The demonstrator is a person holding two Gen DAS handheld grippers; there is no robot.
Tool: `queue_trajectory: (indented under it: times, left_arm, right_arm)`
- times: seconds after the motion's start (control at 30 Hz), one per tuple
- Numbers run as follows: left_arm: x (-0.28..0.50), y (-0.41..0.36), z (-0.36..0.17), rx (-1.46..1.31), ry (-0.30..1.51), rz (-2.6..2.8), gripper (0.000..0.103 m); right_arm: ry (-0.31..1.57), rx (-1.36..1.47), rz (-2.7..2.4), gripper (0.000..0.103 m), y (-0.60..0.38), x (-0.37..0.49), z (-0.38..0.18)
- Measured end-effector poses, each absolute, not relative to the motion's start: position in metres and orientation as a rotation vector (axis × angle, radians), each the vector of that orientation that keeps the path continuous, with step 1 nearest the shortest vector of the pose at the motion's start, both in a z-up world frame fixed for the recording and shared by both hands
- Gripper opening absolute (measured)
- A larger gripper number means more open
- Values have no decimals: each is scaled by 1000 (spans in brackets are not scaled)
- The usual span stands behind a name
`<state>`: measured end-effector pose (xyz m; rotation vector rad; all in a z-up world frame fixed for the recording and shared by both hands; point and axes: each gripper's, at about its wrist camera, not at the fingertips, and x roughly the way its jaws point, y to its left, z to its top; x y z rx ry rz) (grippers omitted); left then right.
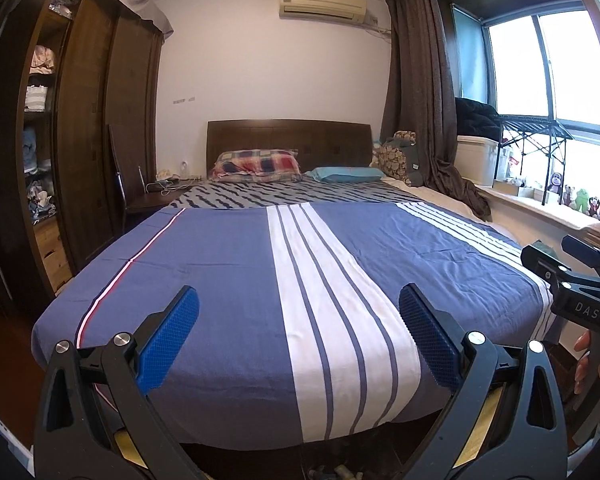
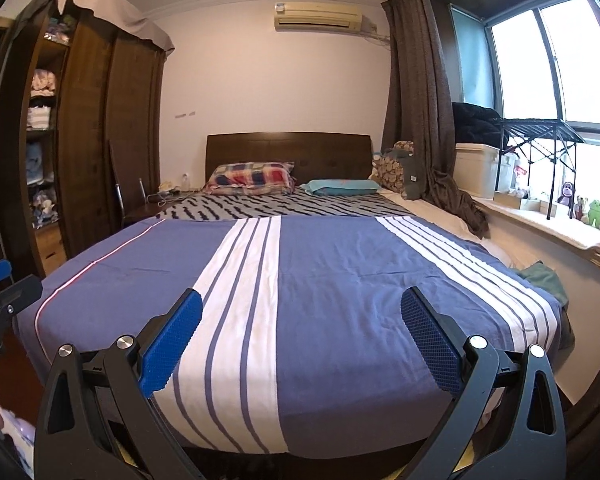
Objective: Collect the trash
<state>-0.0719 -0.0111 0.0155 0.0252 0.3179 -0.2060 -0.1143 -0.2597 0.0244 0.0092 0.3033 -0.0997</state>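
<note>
My left claw (image 1: 298,334) and right claw (image 2: 301,336) gape wide, both empty, above the striped bed (image 1: 228,264) foot.

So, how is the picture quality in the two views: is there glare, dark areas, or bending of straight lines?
Left wrist view: the window is blown out white, and the wardrobe bows strongly at the edge. Right wrist view: the same window glare; the bedspread is evenly lit and sharp, and the corners are dark.
</note>
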Motion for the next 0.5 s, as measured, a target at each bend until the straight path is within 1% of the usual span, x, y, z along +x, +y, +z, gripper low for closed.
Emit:
queue_trajectory:
  times: [0.5]
  left_arm:
    - [-75, -12, 15, 22, 312, -209, 95]
  right_arm:
    - [306, 16, -87, 100, -260, -113, 25]
